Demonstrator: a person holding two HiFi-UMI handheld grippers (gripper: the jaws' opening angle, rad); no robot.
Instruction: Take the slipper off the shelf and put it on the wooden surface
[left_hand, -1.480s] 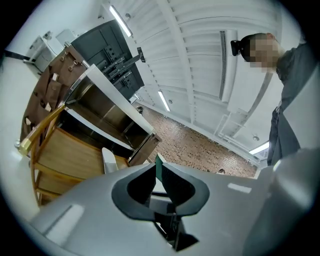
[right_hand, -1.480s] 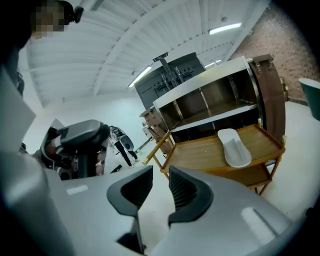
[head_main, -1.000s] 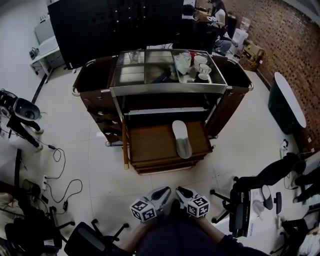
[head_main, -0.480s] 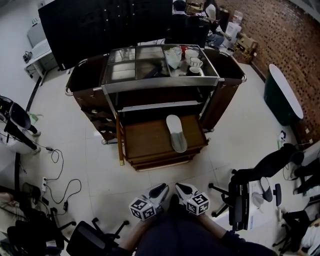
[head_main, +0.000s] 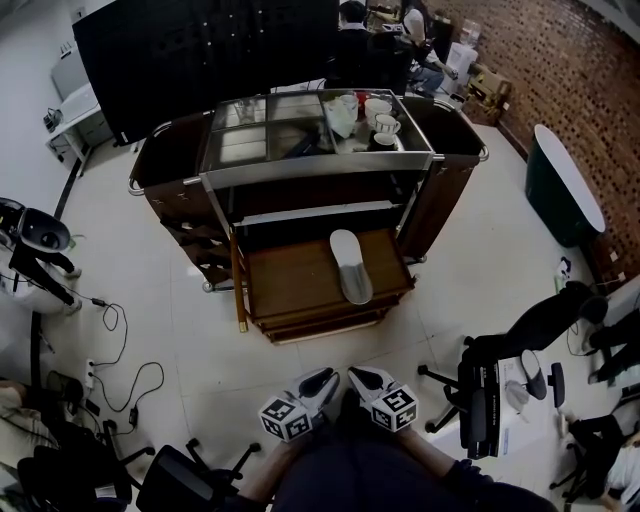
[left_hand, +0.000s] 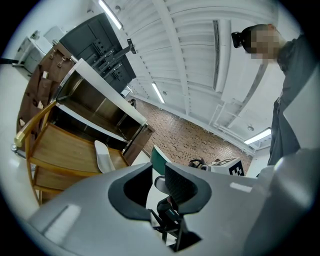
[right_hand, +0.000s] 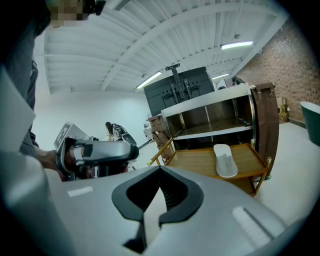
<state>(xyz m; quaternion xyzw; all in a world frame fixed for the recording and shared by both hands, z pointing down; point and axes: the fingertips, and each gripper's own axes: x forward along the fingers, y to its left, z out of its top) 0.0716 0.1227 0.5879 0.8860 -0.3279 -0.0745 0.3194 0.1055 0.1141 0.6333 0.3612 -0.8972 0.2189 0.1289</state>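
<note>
Left two-jaw grey gripper (left_hand: 158, 172): released. Its jaws have just been opening, with nothing between the dark pads. It is held low and close to the person's body, well apart from the cart, so it looks like a reset rather than a reach.

Far from both grippers stands the brown service cart with a steel-framed top (head_main: 320, 168). The dark metal shelf (head_main: 300, 213) under that top is slipper-free as far as I can see. The pull-out wooden surface (head_main: 290, 285) juts toward the near side, below the shelf.

White flat slipper (head_main: 350, 268): lies on the right part of the wooden surface, lengthways near to far, apart from the right rail. Nothing touches it. Judged: it is already placed, so the task is essentially done.

Right two-jaw grey gripper (right_hand: 160, 172): clenched, tips together, holding nothing. It sits just beside the left one near the body and is aimed at the cart from a distance. Likely parked because there is nothing left to carry.
</note>
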